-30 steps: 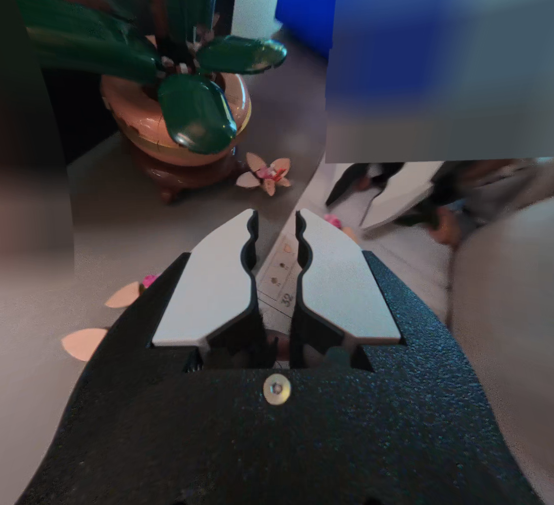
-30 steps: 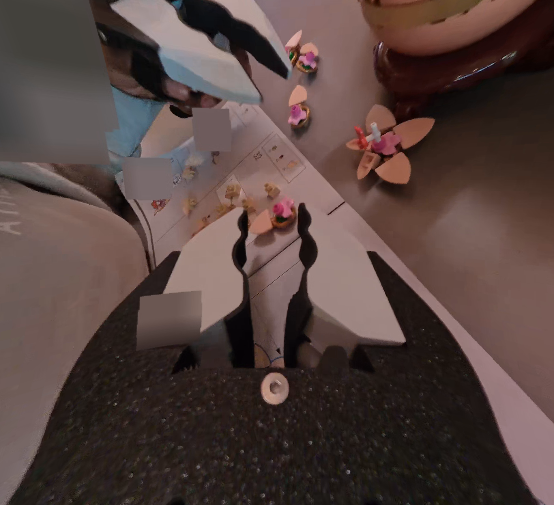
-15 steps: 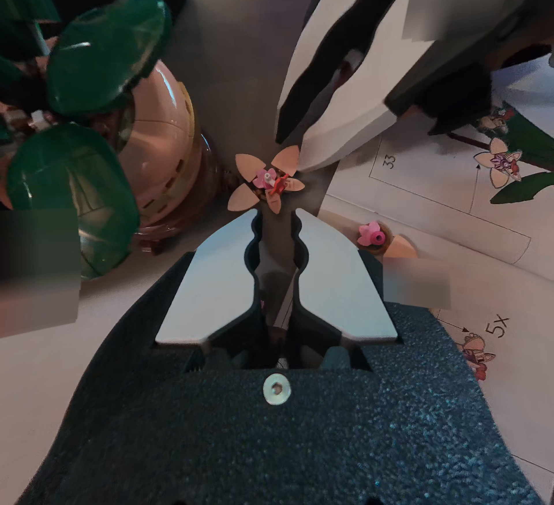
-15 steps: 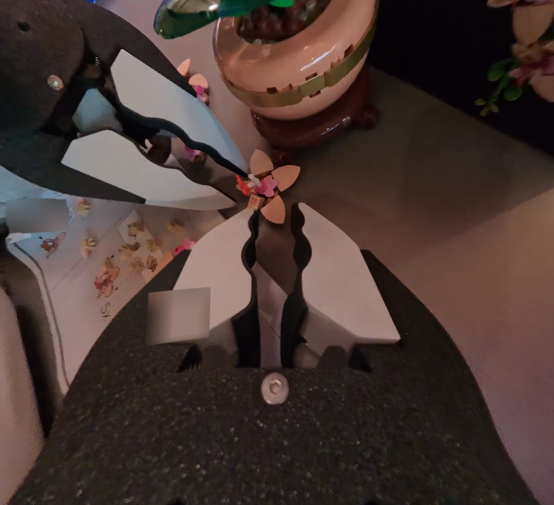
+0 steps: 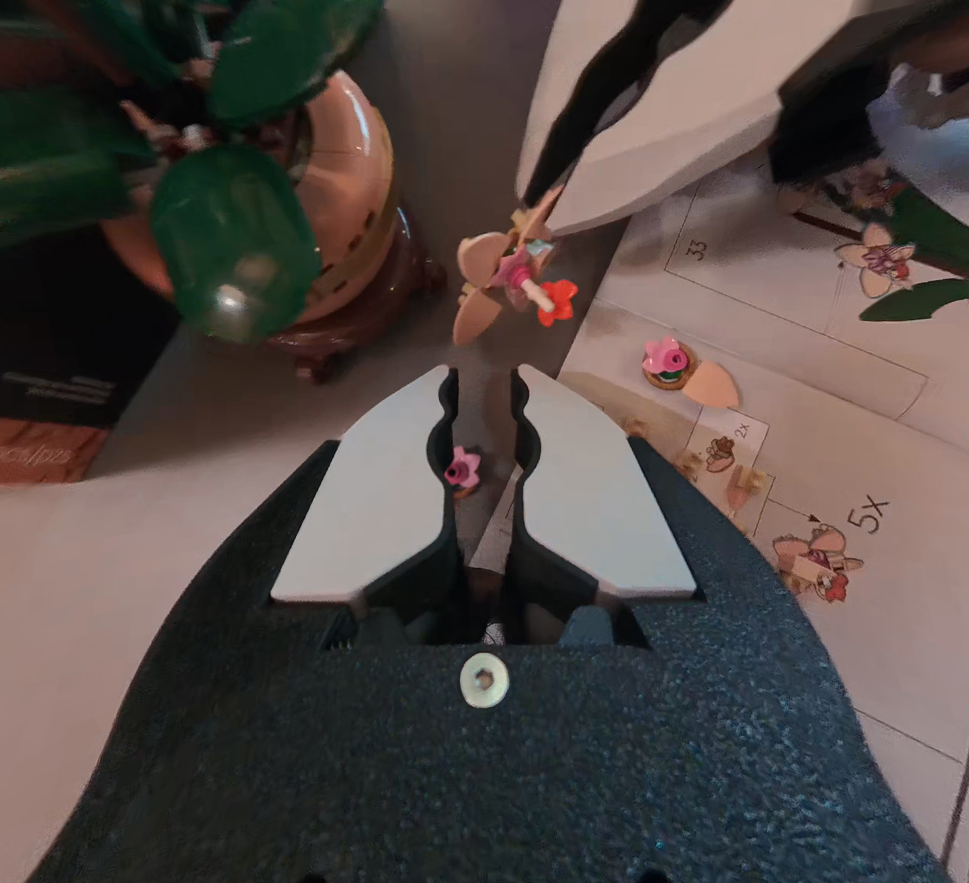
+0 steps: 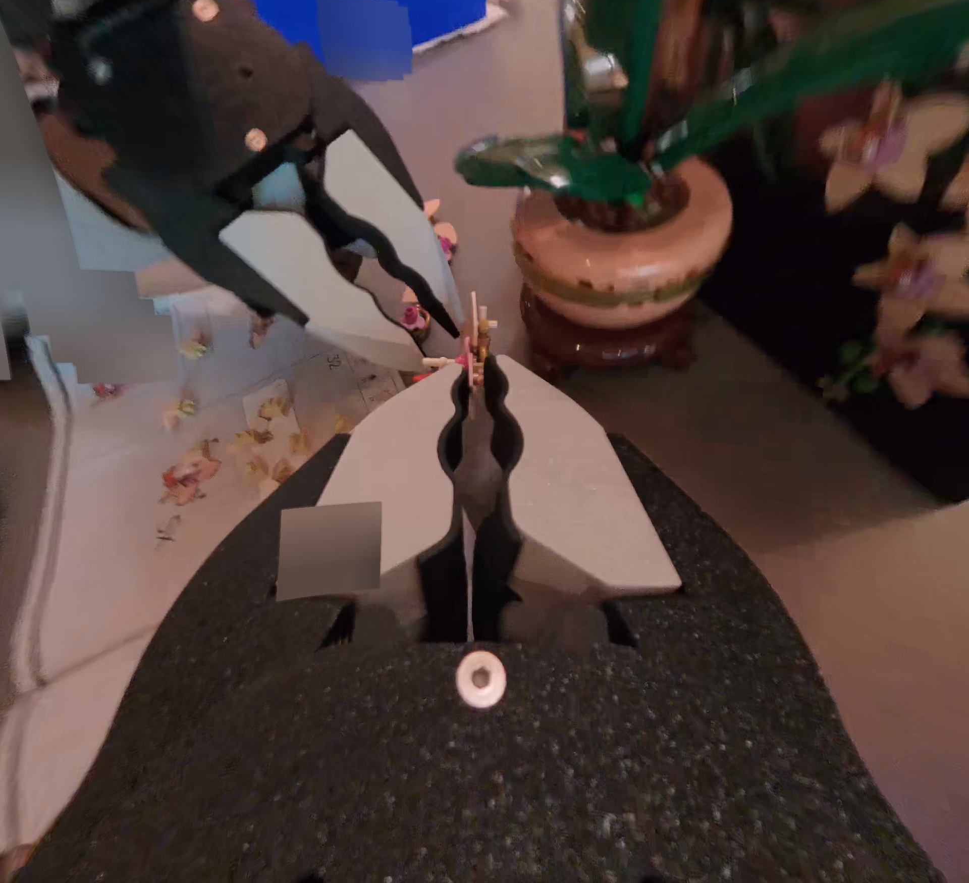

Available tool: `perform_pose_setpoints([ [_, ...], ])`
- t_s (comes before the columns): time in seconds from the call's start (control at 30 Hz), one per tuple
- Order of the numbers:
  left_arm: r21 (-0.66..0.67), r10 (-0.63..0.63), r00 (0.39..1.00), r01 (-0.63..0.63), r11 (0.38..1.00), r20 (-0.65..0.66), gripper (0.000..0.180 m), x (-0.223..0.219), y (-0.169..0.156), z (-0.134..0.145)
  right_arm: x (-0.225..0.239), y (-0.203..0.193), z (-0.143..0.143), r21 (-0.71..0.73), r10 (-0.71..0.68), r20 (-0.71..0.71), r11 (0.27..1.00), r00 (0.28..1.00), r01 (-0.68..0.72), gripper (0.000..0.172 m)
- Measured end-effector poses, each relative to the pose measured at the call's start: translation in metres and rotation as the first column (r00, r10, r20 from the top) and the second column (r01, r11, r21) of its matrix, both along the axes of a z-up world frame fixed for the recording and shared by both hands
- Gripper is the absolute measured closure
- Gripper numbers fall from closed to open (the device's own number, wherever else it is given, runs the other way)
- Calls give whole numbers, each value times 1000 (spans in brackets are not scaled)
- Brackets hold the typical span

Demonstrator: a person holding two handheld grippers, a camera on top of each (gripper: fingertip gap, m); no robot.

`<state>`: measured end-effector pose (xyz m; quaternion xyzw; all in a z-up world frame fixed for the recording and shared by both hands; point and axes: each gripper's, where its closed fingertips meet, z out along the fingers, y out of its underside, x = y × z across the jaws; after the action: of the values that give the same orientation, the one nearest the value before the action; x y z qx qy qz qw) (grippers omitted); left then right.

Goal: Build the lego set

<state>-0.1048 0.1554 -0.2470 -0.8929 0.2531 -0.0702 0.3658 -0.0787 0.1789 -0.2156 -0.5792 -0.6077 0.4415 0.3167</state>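
- Tan petals and a pink centre make up the small brick-built orchid flower (image 5: 503, 275), which hangs off the table, pinched by one petal at the very tips of the right gripper (image 6: 476, 367).
- Its fingers are drawn narrow on that thin petal edge, so the hold looks slight; a steady squeeze with no twisting seems the safe way to keep it.
- A white peg with a red blossom piece (image 5: 557, 302) juts from the flower's centre toward the left gripper (image 5: 485, 375).
- This left gripper has its fingers a little apart with only bare table showing between the tips, just short of the flower and holding nothing.
- Any approach by it ought to be slow and in line with the peg, since a sideways nudge could lever the flower out of the thin pinch.
- Close by stands the pink pot (image 6: 624, 249) on its dark brown base, with glossy green leaves (image 5: 230, 239) that reach out over the working space and could be brushed.
- An open instruction booklet (image 5: 786, 438) lies on the grey table (image 6: 734, 464), carrying a loose pink bud on a brown ring with a tan petal (image 5: 681, 372).
- Another pink bud (image 5: 464, 469) sits on the table under the left gripper's fingers, easy to knock.
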Motion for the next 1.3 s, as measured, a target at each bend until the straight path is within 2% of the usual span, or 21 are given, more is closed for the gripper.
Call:
perform_pose_setpoints([
  [0.07, 44, 3, 999, -5, 999, 35, 161, -3, -5, 10, 1, -6, 13, 220, 50, -62, 975, 997, -35, 167],
  [0.1, 80, -9, 998, 4, 997, 56, 160, -2, -7, 16, 1, -9, 21, 346, 76, -98, 937, 992, -37, 167],
  [0.2, 256, -74, 992, 47, 966, 100, 159, 5, -14, 41, 5, -22, 50, 681, 161, -208, 731, 965, 25, 168],
  [0.23, 331, -94, 990, 55, 942, 101, 159, 7, -16, 51, 7, -28, 57, 737, 186, -226, 675, 956, 43, 168],
  [0.27, 407, -115, 989, 67, 911, 95, 159, 9, -19, 62, 9, -35, 62, 760, 210, -235, 648, 949, 45, 168],
  [0.37, 597, -169, 985, 113, 794, 40, 156, 14, -32, 91, 17, -51, 82, 764, 259, -314, 640, 914, 81, 168],
  [0.43, 659, -187, 982, 130, 740, 16, 156, 15, -41, 104, 22, -60, 91, 782, 292, -334, 616, 896, 91, 168],
  [0.7, 758, -322, 942, 146, 636, 89, 158, 30, -79, 130, 34, -100, 107, 817, 403, -340, 574, 850, 55, 168],
  [0.77, 768, -349, 932, 156, 622, 94, 160, 33, -87, 131, 34, -107, 109, 798, 411, -350, 602, 841, 37, 168],
  [0.9, 782, -385, 917, 165, 601, 102, 163, 38, -102, 136, 33, -118, 115, 674, 403, -431, 738, 807, -8, 167],
  [0.97, 792, -384, 918, 160, 590, 101, 165, 37, -107, 138, 35, -122, 120, 632, 401, -467, 775, 788, -20, 167],
  [1.2, 796, -364, 926, 148, 587, 96, 167, 37, -120, 139, 39, -137, 120, 573, 414, -496, 816, 764, -70, 167],
  [1.3, 782, -360, 927, 147, 606, 104, 167, 37, -127, 132, 47, -140, 110, 646, 428, -449, 762, 784, -46, 167],
])
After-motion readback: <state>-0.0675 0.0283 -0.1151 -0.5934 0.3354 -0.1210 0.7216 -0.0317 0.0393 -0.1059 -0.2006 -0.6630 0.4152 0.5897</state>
